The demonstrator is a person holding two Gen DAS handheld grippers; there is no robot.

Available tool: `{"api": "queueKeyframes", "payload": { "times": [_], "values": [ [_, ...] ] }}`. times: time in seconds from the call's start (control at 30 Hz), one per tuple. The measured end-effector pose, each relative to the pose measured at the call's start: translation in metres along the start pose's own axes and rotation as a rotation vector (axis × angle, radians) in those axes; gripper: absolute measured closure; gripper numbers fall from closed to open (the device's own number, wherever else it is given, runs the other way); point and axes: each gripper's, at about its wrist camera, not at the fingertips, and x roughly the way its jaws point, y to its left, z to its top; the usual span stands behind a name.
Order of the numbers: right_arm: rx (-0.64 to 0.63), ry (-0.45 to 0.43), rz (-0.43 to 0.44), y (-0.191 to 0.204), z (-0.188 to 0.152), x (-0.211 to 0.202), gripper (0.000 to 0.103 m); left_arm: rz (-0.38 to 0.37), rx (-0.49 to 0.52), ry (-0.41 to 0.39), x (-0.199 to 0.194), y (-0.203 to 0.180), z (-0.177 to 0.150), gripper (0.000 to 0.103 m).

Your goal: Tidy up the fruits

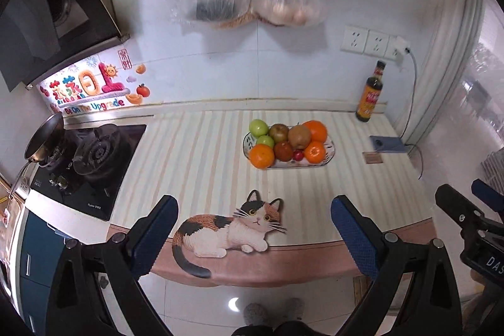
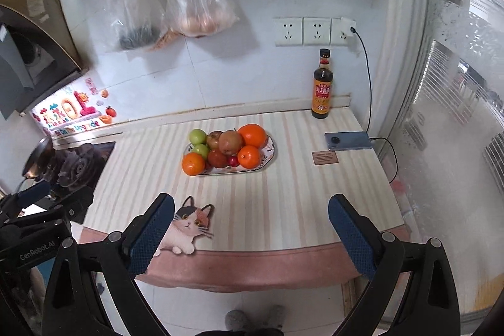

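Both hand-held grippers, left (image 1: 253,236) and right (image 2: 251,233), spread empty; nudge the heaped plate (image 2: 269,155) and fruit rolls across the worktop (image 2: 299,203)

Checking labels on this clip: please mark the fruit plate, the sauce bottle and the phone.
Fruit plate (image 2: 270,154): right wrist view, bare right rim.
Sauce bottle (image 2: 322,93): right wrist view, orange label.
Phone (image 2: 348,140): right wrist view, middle of its back.
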Motion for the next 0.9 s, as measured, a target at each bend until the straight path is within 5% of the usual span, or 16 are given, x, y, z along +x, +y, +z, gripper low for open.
{"api": "queueKeyframes", "payload": {
  "times": [0.4, 0.9],
  "values": [
    [-0.031, -0.048, 0.013, -0.003, -0.011, -0.056, 0.003, -0.021, -0.025, -0.030, -0.035, -0.010, -0.016, 0.003],
    [-0.024, -0.035, 0.021, -0.013, 0.009, -0.010, 0.000, 0.038, -0.063, -0.036, -0.003, -0.012, 0.003, 0.000]
  ]
}}
